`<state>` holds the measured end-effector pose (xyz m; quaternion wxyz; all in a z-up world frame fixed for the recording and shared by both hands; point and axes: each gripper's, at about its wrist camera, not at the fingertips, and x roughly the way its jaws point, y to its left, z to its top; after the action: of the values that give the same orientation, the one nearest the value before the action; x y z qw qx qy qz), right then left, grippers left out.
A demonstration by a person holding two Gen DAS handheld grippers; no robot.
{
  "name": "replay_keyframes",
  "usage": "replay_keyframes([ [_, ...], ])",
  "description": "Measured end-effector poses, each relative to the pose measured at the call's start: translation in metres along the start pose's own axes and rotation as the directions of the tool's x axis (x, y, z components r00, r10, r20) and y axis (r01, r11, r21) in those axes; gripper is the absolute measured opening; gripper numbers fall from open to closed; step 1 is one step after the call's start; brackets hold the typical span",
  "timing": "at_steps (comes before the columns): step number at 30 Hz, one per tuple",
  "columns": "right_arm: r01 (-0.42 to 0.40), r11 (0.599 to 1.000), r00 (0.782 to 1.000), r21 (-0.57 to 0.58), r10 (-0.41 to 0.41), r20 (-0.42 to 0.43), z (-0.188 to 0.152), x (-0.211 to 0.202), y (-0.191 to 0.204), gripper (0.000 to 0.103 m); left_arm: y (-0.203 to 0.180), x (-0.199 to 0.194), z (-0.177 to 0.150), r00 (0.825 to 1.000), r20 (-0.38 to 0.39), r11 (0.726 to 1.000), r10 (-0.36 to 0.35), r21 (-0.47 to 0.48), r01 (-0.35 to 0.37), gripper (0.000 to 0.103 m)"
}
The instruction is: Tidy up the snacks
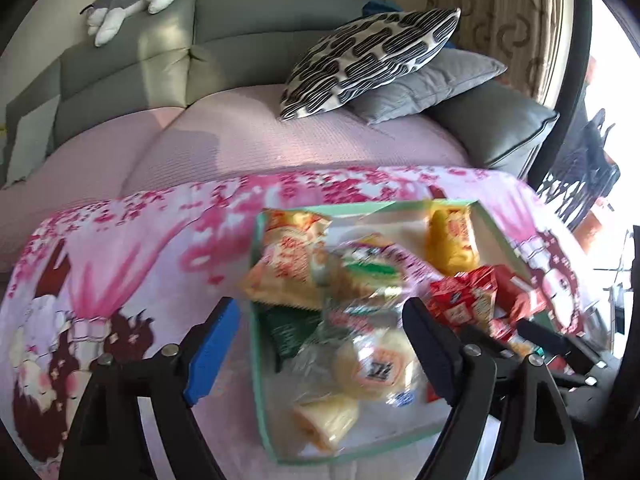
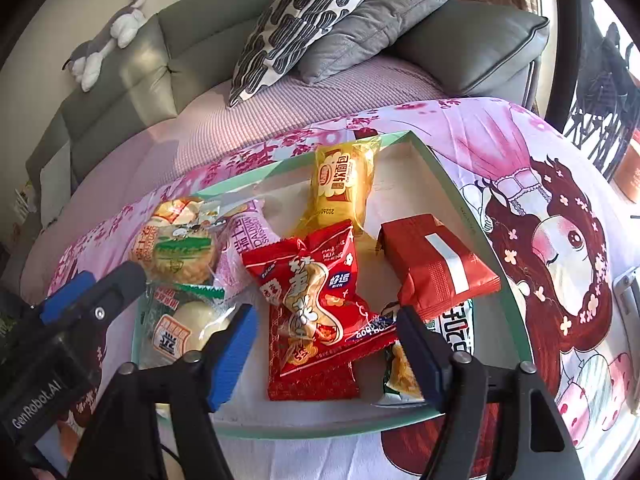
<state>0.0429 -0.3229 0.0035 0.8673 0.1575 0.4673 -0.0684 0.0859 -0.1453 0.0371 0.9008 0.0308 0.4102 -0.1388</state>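
Pink printed cloth (image 2: 500, 128) over sofa (image 2: 472, 40), cushions (image 2: 304, 24) far. Crinkly snack packs (image 2: 316, 292) crowd shallow green tray (image 2: 436, 160). Left gripper (image 1: 320, 344) and right gripper (image 2: 324, 348) both spread wide, grasping nothing.

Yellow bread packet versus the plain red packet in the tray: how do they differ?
The yellow bread packet lies lengthwise at the tray's far end; the plain red packet sits nearer, toward the right wall. The yellow one shows a printed label; the red one only a white stripe. Both lie inside the tray, ungripped.
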Motion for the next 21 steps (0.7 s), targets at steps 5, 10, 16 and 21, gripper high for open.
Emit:
replay_keyframes([
  [5, 0.006, 0.998, 1.000, -0.068, -0.005, 0.014, -0.010, -0.006, 0.009, 0.093, 0.014, -0.014, -0.015, 0.999, -0.004, 0.999, 0.052, -0.013, -0.052, 0.095],
  [10, 0.021, 0.997, 0.999, -0.073, -0.018, 0.041, -0.018, -0.016, 0.013, 0.103, 0.028, -0.023, -0.027, 0.993, -0.023, 0.993, 0.114, -0.035, -0.115, 0.103],
  [16, 0.027, 0.994, 0.999, -0.106, -0.022, 0.046, -0.032, -0.029, 0.020, 0.103, 0.040, -0.030, -0.044, 0.972, -0.057, 0.970, 0.228, -0.070, -0.232, 0.103],
  [21, 0.023, 0.993, 0.998, -0.116, -0.016, 0.057, -0.041, -0.039, 0.027, 0.103, 0.040, -0.039, -0.061, 0.951, -0.060, 0.950, 0.303, -0.060, -0.306, 0.103],
])
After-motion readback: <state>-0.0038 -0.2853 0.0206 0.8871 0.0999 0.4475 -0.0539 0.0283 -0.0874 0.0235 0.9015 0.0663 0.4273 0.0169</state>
